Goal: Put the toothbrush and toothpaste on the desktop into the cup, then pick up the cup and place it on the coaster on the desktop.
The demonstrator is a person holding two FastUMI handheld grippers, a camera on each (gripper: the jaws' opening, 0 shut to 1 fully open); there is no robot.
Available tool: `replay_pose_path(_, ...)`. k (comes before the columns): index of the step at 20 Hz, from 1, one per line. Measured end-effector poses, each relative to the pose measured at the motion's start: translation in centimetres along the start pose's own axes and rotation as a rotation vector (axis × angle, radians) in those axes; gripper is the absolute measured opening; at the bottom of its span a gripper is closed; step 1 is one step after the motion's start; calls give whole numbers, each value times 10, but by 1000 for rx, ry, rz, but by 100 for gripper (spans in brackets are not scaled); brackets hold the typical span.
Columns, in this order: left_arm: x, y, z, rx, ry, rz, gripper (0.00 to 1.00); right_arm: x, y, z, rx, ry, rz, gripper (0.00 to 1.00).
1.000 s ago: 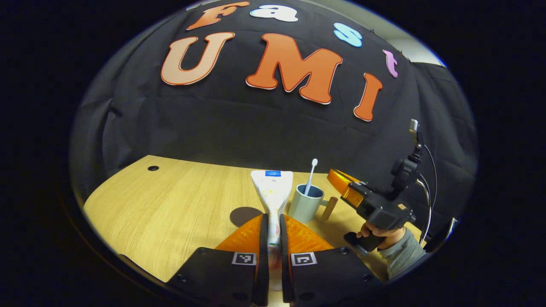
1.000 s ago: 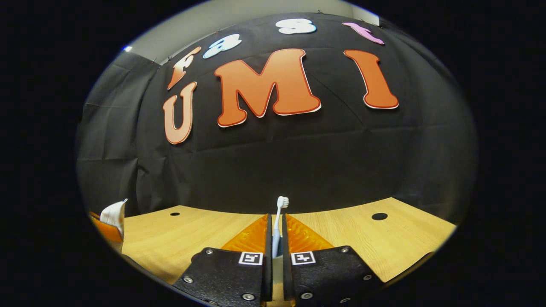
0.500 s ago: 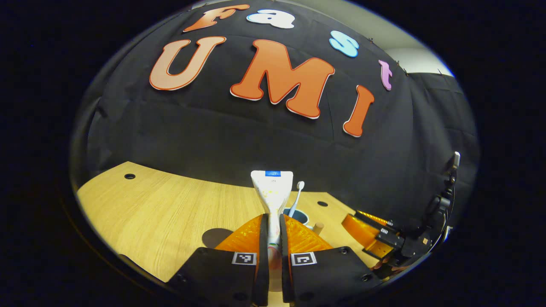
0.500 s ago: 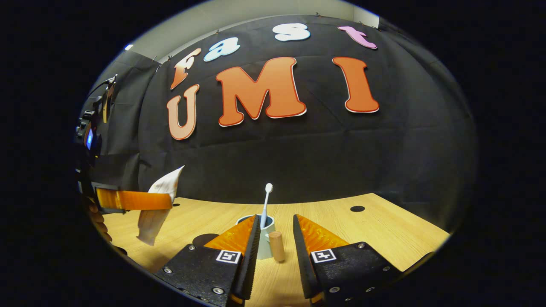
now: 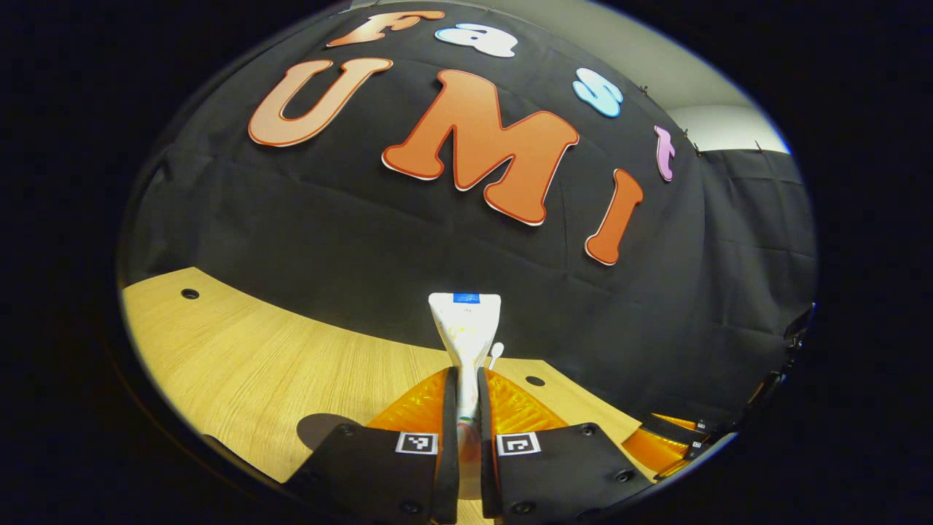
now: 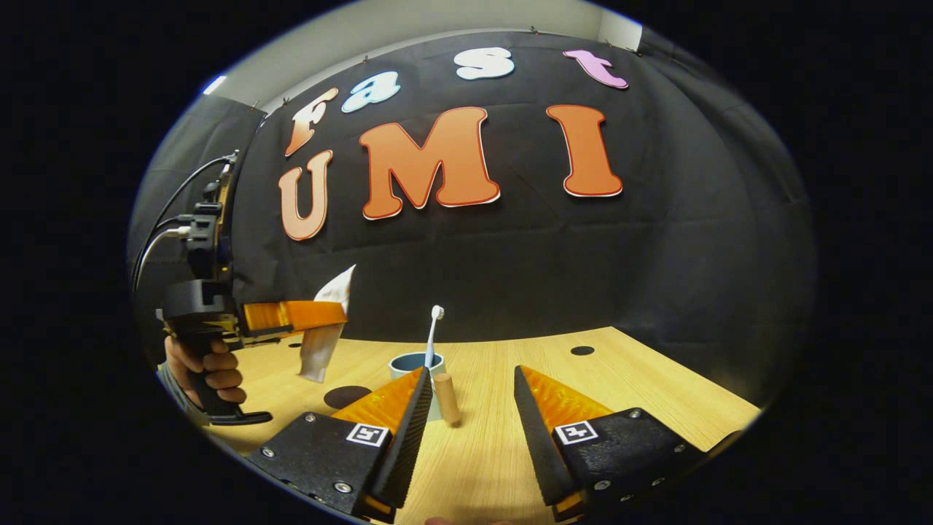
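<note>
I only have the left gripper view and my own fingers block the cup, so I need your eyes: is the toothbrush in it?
Observer: Yes. In the right gripper view the toothbrush stands upright in the cup.
Operator: Where is the cup relative to my toothpaste?
Observer: The toothpaste hangs in the left gripper above the table, to the cup's left in that view, not over its mouth.
Operator: And the right gripper?
Observer: The right gripper is open and empty, on the near side of the cup's wooden handle.
</note>
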State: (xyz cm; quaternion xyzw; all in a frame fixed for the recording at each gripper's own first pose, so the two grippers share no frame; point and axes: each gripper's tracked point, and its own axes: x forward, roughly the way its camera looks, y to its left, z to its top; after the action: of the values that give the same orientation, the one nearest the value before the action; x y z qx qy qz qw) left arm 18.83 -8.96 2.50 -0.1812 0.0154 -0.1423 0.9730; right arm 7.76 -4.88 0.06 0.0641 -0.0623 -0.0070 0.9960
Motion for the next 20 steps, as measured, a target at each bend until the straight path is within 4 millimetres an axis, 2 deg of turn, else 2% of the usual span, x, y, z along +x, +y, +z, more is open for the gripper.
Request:
replay_pose_path(4,23,-9,8,16,-51,-24,16,-13,-6,-4,-3,14,-7,70)
replay_pose_path(9,46,-23,6,33,-82,-49,15,-32,-9,-4,-11,21,-11,70)
replay_pose_path(20,96,-21,-21,47,-63,-28,16,-65,-28,-12,-20,50,-39,70)
